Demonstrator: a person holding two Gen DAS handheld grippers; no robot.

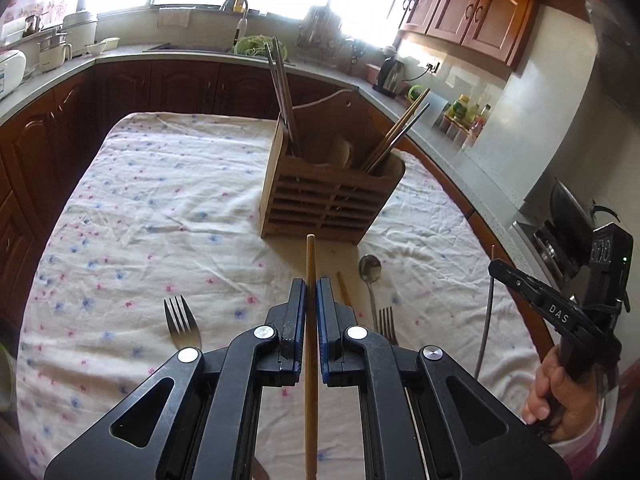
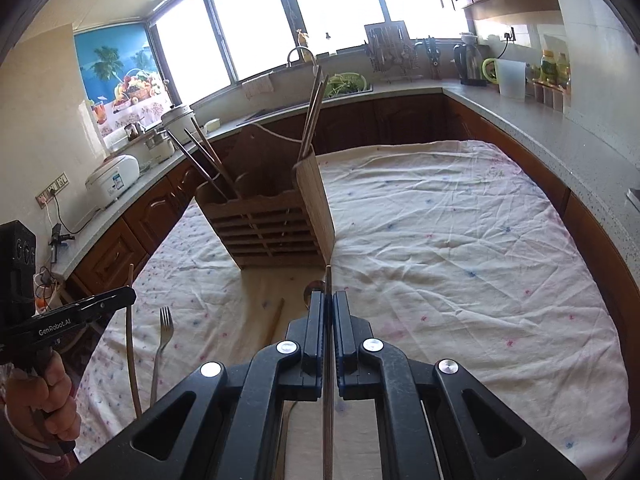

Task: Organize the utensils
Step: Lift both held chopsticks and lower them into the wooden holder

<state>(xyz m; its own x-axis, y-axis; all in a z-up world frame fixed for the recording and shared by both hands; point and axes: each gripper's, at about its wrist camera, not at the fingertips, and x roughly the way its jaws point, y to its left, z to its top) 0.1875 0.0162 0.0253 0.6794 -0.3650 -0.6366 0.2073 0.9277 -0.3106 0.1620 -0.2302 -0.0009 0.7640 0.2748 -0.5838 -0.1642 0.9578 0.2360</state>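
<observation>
My left gripper (image 1: pixel 311 286) is shut on a wooden chopstick (image 1: pixel 311 256), which points toward the slatted wooden utensil holder (image 1: pixel 332 200) just ahead. My right gripper (image 2: pixel 328 298) is shut on a thin metal chopstick (image 2: pixel 328 276), aimed at the holder's near corner (image 2: pixel 316 216). Both are raised off the floral tablecloth (image 1: pixel 160 200). The holder has chopsticks standing in its two end compartments. On the cloth lie a fork (image 1: pixel 182 320), a spoon (image 1: pixel 370 270), a second fork (image 1: pixel 387 324) and another wooden chopstick (image 1: pixel 343 288).
Each view shows the other gripper at its edge, the right gripper (image 1: pixel 496 268) and the left gripper (image 2: pixel 129 295), each in a person's hand (image 1: pixel 560 392). A grey counter (image 2: pixel 560 148) with dark cabinets wraps the table, carrying a kettle (image 2: pixel 468 62), rice cookers (image 2: pixel 116 180) and a sink.
</observation>
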